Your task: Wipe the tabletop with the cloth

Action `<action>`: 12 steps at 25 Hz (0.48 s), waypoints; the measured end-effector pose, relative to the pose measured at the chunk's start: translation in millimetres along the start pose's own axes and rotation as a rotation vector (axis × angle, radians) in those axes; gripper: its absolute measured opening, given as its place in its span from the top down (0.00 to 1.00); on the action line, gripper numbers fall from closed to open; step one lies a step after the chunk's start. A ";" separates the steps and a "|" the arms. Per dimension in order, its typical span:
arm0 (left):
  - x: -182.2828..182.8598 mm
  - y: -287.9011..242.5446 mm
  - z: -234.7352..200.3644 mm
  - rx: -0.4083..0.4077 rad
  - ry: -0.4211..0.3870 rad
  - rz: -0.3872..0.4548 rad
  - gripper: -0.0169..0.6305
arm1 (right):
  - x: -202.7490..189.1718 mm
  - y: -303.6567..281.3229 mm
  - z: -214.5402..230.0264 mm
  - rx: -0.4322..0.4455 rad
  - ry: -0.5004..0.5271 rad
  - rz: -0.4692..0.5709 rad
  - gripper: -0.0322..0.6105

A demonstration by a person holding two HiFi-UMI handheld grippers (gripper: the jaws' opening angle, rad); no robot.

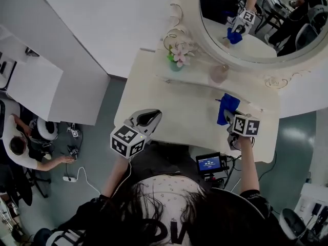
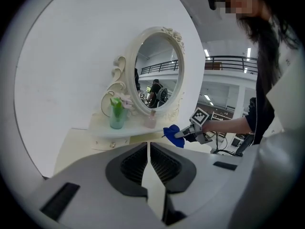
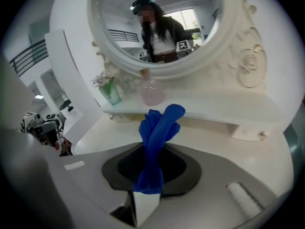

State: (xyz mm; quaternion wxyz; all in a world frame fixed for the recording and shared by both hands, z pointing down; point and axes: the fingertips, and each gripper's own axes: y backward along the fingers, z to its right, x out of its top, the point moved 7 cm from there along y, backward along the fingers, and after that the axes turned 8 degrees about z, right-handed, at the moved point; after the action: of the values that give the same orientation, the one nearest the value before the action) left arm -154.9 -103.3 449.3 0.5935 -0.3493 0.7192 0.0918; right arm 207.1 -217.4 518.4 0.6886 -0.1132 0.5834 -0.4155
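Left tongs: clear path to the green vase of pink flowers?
Probably yes: only bare cream tabletop lies between the left tongs and the green vase; right tongs and blue cloth are well aside.

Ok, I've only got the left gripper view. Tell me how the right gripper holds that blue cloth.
Observer: In the right gripper view, the right gripper has its jaws shut on the blue cloth, which stands bunched up out of them.
Operator: Now place my left gripper against the table.
Observer: In the head view, the left gripper hangs at the tabletop's front left edge, with its jaws over the surface.
Operator: Report anything beyond the front edge.
Observer: A small lit screen shows just past it, near the right gripper.
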 end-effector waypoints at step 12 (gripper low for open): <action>-14.5 94.7 -63.8 0.113 0.026 0.034 0.97 | 2.0 -120.6 -230.6 0.315 0.195 -0.090 0.82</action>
State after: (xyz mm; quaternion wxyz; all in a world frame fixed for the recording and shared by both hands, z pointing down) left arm -262.4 -62.5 453.6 0.6011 -0.3043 0.7368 0.0564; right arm -53.0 -218.8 526.5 0.6187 0.0109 0.5695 -0.5411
